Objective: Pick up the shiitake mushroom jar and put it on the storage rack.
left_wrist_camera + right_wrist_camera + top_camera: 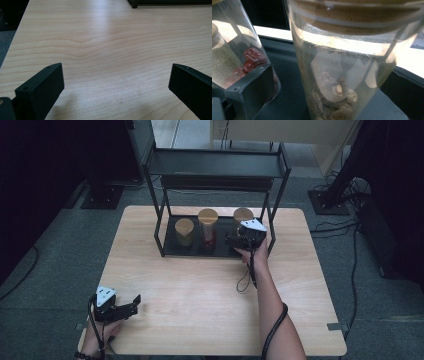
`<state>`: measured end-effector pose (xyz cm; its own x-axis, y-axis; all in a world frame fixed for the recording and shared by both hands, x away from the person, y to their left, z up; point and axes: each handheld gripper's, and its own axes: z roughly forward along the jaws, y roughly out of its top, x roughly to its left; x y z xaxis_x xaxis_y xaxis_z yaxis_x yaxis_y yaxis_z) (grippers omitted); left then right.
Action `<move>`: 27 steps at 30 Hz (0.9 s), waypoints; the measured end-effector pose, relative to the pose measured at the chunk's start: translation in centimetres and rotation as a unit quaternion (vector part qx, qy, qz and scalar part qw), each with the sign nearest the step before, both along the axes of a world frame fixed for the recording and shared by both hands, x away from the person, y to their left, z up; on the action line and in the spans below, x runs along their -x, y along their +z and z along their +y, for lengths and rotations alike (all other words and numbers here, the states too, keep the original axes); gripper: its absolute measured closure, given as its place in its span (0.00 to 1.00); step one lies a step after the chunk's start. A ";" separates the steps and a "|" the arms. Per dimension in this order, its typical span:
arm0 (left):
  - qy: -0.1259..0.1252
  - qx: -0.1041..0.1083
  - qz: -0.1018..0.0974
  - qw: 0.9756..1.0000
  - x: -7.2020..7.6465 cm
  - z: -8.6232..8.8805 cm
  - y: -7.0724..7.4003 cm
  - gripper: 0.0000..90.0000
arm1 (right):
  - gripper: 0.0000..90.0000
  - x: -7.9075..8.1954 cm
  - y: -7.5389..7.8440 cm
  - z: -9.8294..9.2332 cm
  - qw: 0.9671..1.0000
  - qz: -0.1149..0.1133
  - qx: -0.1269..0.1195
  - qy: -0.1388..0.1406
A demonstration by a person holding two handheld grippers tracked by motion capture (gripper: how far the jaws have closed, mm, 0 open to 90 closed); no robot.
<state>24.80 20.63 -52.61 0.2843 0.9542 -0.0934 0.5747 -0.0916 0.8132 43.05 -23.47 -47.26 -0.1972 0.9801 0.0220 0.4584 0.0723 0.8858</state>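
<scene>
Your right gripper (234, 240) sits at the lower shelf of the black rack (159, 227), level with the rightmost jar (243, 215). From above your hand hides most of that jar; the right gripper view brings it close (glass wall, cork lid, brown dried pieces at the bottom) standing between the two jaws, which are spread with a gap on the left side, so the jar (342, 75) is released, not grasped. That view also shows the middle jar (249, 62) with red dried fruit just behind the left jaw. The high view adds a third, shorter jar (184, 231) at the left of the shelf.

Your left gripper (131, 306) rests near the front left corner of the tabletop (200, 290), jaws wide apart over bare pale wood. Grey carpet and cables surround the table.
</scene>
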 end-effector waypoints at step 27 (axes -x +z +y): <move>-0.001 -0.001 -0.001 1.000 0.0 0.0 0.0 0.00 | 0.01 2.5 -0.1 0.1 1.000 -0.019 0.005 -0.006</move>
